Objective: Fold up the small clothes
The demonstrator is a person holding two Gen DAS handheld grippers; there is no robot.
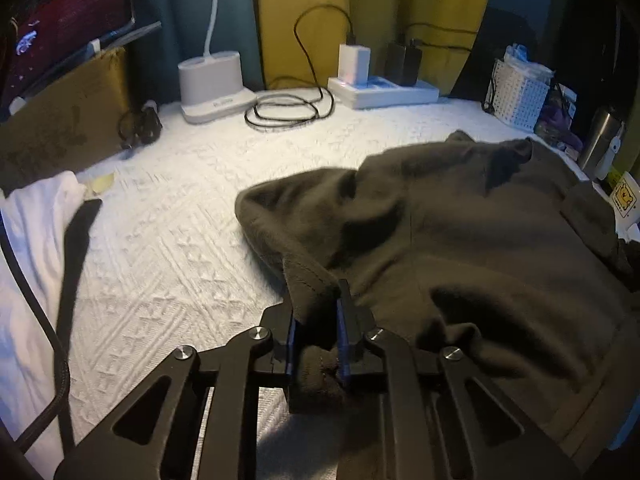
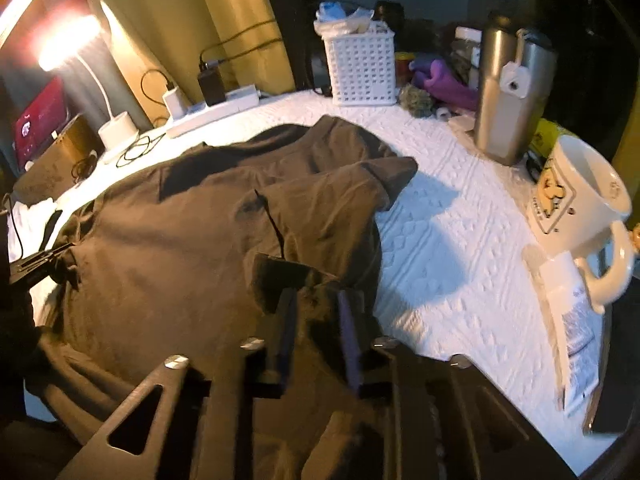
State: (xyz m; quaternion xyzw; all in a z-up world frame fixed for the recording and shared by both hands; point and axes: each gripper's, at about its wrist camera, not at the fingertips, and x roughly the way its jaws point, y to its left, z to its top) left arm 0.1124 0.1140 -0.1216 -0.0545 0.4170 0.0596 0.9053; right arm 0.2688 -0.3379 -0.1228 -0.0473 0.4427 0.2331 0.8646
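A dark olive-brown garment [image 1: 460, 220] lies rumpled on the white textured table cover [image 1: 168, 240]. My left gripper [image 1: 318, 304] is shut on a bunched edge at the garment's near left corner; cloth fills the gap between its blue pads. In the right wrist view the same garment [image 2: 180, 232] spreads to the left, with a folded sleeve reaching right. My right gripper [image 2: 318, 304] is shut on a raised fold at the garment's near right edge. The left gripper [image 2: 60, 256] shows at the far left of that view, pinching the opposite edge.
White cloth [image 1: 36, 240] with a black strap lies left. At the back stand a lamp base [image 1: 212, 84], coiled cable [image 1: 288, 110] and power strip [image 1: 384, 90]. A white basket [image 2: 362, 68], steel tumbler [image 2: 508, 92], mug [image 2: 580, 196] and paper [image 2: 576, 320] crowd the right.
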